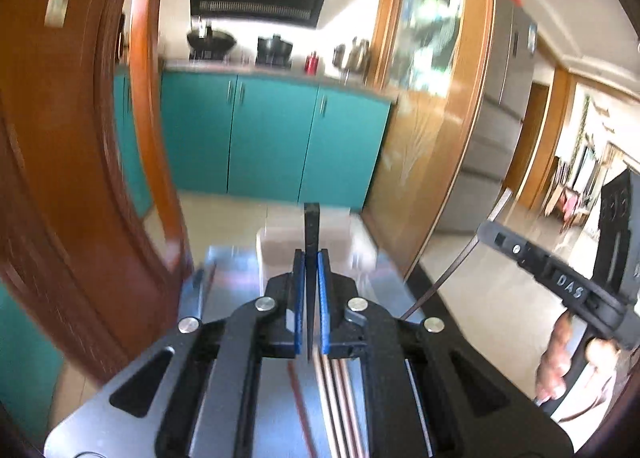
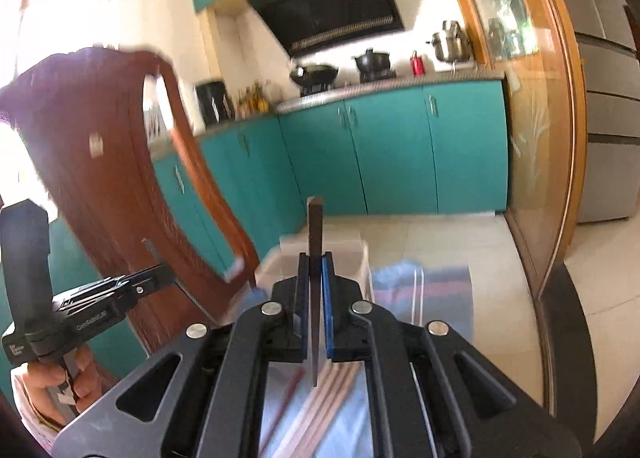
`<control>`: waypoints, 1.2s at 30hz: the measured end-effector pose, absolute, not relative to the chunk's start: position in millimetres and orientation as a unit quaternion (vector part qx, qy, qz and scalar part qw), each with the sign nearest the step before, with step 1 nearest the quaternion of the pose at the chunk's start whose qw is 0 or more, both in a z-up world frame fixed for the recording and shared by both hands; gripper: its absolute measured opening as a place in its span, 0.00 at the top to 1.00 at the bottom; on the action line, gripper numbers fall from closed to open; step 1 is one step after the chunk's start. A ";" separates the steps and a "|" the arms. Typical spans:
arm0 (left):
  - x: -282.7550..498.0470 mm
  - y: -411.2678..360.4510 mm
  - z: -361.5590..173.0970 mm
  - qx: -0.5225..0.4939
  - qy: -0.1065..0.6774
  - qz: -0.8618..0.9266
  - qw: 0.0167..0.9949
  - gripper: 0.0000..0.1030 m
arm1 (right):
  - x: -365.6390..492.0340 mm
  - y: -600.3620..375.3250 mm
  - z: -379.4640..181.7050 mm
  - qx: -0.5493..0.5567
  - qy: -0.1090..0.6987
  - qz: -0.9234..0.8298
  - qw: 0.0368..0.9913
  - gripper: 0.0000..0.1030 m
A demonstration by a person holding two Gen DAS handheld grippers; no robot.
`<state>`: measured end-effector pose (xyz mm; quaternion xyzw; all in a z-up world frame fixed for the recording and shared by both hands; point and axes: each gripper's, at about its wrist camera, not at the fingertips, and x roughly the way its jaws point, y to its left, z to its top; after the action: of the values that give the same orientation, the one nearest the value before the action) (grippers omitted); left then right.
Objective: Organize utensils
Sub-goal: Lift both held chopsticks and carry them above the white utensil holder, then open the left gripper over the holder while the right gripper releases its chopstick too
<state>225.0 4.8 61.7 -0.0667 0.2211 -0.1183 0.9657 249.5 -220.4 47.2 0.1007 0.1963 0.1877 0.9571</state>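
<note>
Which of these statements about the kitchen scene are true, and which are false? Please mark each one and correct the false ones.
1. The left gripper has its fingers shut on a dark chopstick. True.
2. The right gripper is wide open and holds nothing. False: it is shut on a dark chopstick.
3. The lower kitchen cabinets are teal. True.
4. A red bottle stands on the floor. False: it stands on the counter.
5. More chopsticks lie below the grippers. True.

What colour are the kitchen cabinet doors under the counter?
The cabinet doors are teal green, shown best in the right wrist view.
</note>
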 end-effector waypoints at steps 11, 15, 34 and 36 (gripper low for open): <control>291.2 19.9 112.8 -0.112 0.138 -0.079 0.981 0.93 | 317.7 -242.8 92.0 0.186 0.114 0.142 0.966 0.93; 321.9 16.3 87.4 -0.111 0.160 -0.055 0.979 0.93 | 348.2 -229.7 60.7 0.162 0.165 0.124 0.965 0.93; 266.1 11.8 16.5 -0.080 0.203 -0.046 0.975 0.68 | 290.7 -261.6 -12.6 0.152 0.183 0.076 0.968 0.59; 251.9 11.8 1.2 -0.055 0.217 -0.046 0.974 0.68 | 298.0 -264.6 -36.8 0.153 0.242 0.075 0.955 0.59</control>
<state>251.9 11.8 1.2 -0.0547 0.2165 -0.0458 0.9737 298.0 -264.6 -36.8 0.1535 0.2419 0.0749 0.9552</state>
